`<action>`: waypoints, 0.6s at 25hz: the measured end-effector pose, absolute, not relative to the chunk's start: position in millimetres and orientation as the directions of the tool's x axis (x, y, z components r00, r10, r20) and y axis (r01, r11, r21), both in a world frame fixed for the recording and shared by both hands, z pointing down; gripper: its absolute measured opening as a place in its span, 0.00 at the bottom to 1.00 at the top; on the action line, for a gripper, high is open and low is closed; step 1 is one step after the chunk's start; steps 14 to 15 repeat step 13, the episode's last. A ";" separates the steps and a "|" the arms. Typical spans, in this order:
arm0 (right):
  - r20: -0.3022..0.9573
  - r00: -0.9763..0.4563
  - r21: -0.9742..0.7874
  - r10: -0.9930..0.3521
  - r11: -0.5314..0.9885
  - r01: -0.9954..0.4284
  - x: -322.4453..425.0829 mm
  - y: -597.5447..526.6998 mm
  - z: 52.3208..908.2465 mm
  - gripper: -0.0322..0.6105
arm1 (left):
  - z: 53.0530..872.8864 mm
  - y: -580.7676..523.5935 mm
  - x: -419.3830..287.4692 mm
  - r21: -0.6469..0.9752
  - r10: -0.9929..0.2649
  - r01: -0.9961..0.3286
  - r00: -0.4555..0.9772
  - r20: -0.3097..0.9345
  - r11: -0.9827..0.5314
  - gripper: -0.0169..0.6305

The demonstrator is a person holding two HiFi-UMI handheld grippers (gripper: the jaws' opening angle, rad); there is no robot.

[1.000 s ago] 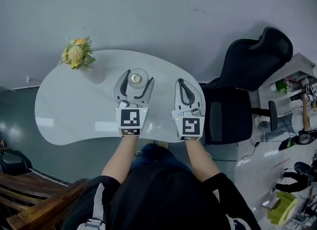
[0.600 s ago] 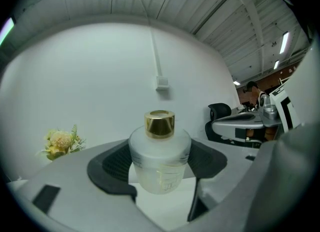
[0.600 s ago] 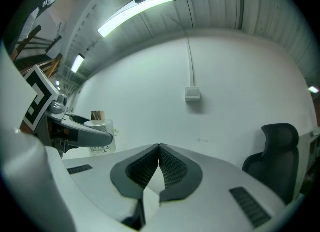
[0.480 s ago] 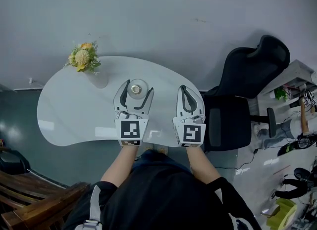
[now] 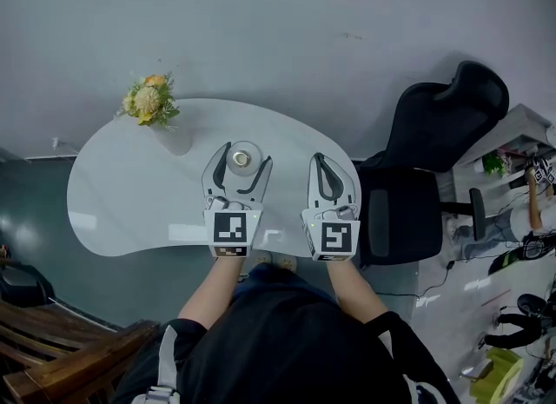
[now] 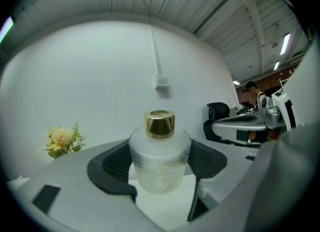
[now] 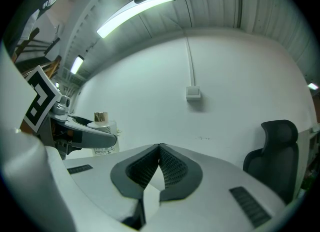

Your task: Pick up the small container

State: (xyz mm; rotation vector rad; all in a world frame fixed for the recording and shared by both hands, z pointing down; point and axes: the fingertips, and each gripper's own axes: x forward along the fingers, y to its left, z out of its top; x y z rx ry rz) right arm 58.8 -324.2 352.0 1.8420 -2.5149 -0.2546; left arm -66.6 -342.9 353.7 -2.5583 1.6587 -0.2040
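Bracketing the small frosted glass container with a gold cap (image 6: 160, 151), the dark ribbed pads (image 6: 112, 164) of the left gripper (image 5: 246, 155) stood spread wide, one on either side of it; whether they touched the glass could not be told. The container stood upright on the glossy white kidney-shaped table (image 5: 122, 198), near its far edge. Just beside the left gripper, the right gripper (image 7: 159, 149) had its pads pressed together at the tips, nothing between them. A bunch of yellow flowers (image 5: 148, 102) sat at the table's far left corner, and a black office chair (image 5: 439, 120) stood by its right end.
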 end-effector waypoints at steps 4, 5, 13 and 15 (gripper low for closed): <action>-0.038 -0.310 0.141 -0.950 0.302 -0.943 55.1 -321.2 354.9 0.08 | 353.8 -341.5 -66.3 -0.147 -0.909 -0.897 0.411 0.069 -0.416 0.54; -0.024 -0.311 0.143 -0.950 0.305 -0.942 54.0 -320.2 356.1 0.08 | 353.9 -341.0 -66.6 -0.147 -0.909 -0.897 0.412 0.069 -0.417 0.54; -0.007 -0.318 0.152 -0.948 0.314 -0.937 48.1 -318.6 357.9 0.08 | 356.7 -338.8 -68.3 -0.147 -0.903 -0.891 0.422 0.081 -0.430 0.54; -0.007 -0.318 0.152 -0.948 0.314 -0.937 48.1 -318.6 357.9 0.08 | 356.7 -338.8 -68.3 -0.147 -0.903 -0.891 0.422 0.081 -0.430 0.54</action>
